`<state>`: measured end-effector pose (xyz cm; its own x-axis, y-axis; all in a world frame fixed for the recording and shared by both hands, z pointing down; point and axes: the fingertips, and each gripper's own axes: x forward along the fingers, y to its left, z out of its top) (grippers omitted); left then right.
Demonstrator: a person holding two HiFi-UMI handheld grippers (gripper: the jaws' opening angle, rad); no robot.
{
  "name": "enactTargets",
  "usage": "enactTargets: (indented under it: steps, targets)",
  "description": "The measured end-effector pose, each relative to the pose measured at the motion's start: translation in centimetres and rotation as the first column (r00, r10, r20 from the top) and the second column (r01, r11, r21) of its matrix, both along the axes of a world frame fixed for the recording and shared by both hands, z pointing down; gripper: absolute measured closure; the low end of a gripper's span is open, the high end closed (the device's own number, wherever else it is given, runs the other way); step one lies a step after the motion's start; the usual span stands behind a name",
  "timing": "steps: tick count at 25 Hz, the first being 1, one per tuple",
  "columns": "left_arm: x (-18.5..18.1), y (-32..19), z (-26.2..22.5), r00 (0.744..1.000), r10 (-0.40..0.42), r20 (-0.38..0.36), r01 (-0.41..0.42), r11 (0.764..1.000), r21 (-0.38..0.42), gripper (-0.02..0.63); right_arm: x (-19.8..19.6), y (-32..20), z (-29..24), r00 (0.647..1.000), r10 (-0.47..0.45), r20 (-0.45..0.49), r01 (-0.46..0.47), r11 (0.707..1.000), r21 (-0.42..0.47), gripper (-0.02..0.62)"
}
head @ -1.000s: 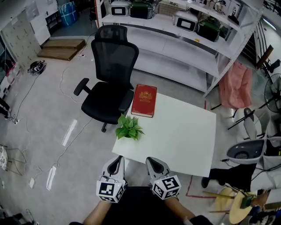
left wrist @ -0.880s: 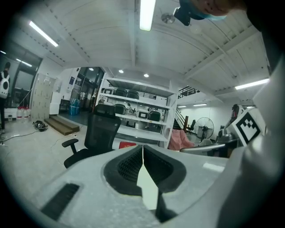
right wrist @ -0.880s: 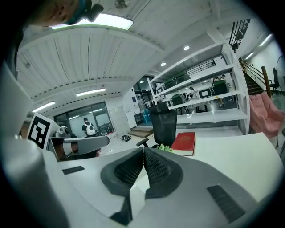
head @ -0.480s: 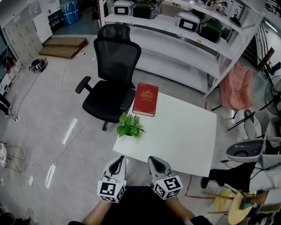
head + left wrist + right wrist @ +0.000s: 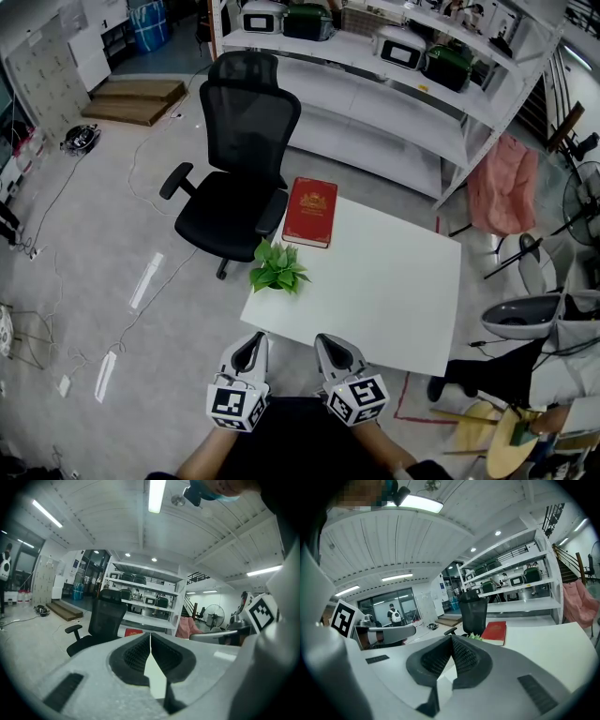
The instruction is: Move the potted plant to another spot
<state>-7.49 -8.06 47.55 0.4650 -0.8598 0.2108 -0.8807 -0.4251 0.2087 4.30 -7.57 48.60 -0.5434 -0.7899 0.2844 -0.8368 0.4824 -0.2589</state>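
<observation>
A small leafy potted plant (image 5: 276, 268) stands near the left edge of the white table (image 5: 394, 291); its leaves (image 5: 476, 636) peek over the jaws in the right gripper view. My left gripper (image 5: 247, 353) and right gripper (image 5: 331, 352) hover side by side just short of the table's near edge, well back from the plant. Both have their jaws pressed together with nothing between them. In the left gripper view the left gripper (image 5: 150, 637) points toward the chair and shelves, and the plant is hidden.
A red book (image 5: 310, 212) lies at the table's far left corner. A black office chair (image 5: 234, 169) stands against that corner. White shelving (image 5: 394, 84) with appliances runs behind. A fan base (image 5: 517, 323) and pink cloth (image 5: 502, 183) are to the right.
The view shifted slightly between the earliest frame and now; both grippers stay in the same place, shut. Plant and book have not moved.
</observation>
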Motion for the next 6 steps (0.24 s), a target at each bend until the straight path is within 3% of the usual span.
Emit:
enactTargets:
  steps: [6]
  targets:
    - [-0.17, -0.21, -0.07, 1.000, 0.001, -0.004, -0.001, 1.000, -0.004, 0.584, -0.06, -0.22, -0.21, 1.000, 0.011, 0.001, -0.011, 1.000, 0.003, 0.583]
